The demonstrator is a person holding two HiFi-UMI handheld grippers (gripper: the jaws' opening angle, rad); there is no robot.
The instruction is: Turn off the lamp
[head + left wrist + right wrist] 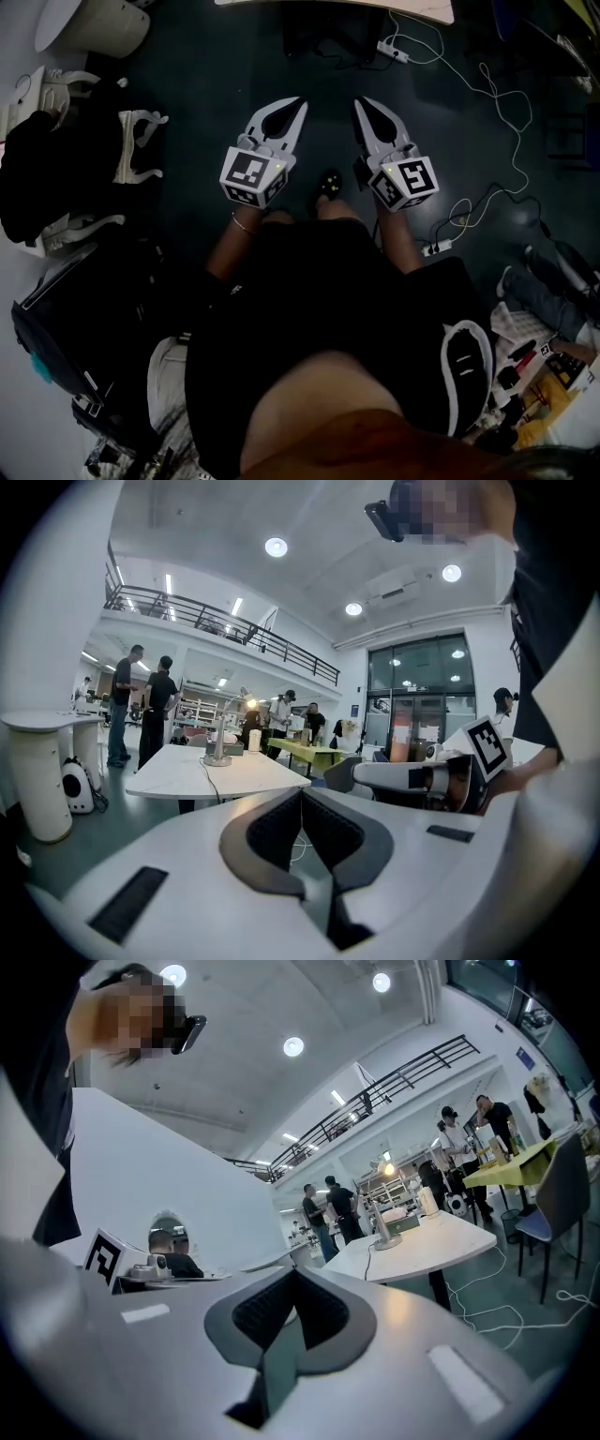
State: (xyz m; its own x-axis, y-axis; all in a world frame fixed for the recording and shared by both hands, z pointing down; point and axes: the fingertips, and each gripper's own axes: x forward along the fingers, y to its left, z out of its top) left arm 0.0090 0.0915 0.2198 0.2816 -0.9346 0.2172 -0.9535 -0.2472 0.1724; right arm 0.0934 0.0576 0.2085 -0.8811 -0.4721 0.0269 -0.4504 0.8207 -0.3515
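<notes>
The lamp [219, 741] stands far off on a white table [187, 778], its slim stem rising from a round base and its head glowing orange. It also appears in the right gripper view as the lamp [382, 1215], lit, on the same table [431, 1241]. My left gripper [299, 102] and right gripper [359, 101] are held side by side above the dark floor, well short of the table. The left gripper [302, 795] is shut with nothing in it, and the right gripper [293, 1275] is shut and empty too.
White cables [487, 84] and power strips [394, 52] lie on the floor near the table edge [412, 9]. Several people [150, 705] stand behind the table. A white pedestal [37, 771] is left, and a chair [558, 1199] and a green table [309, 752] are right.
</notes>
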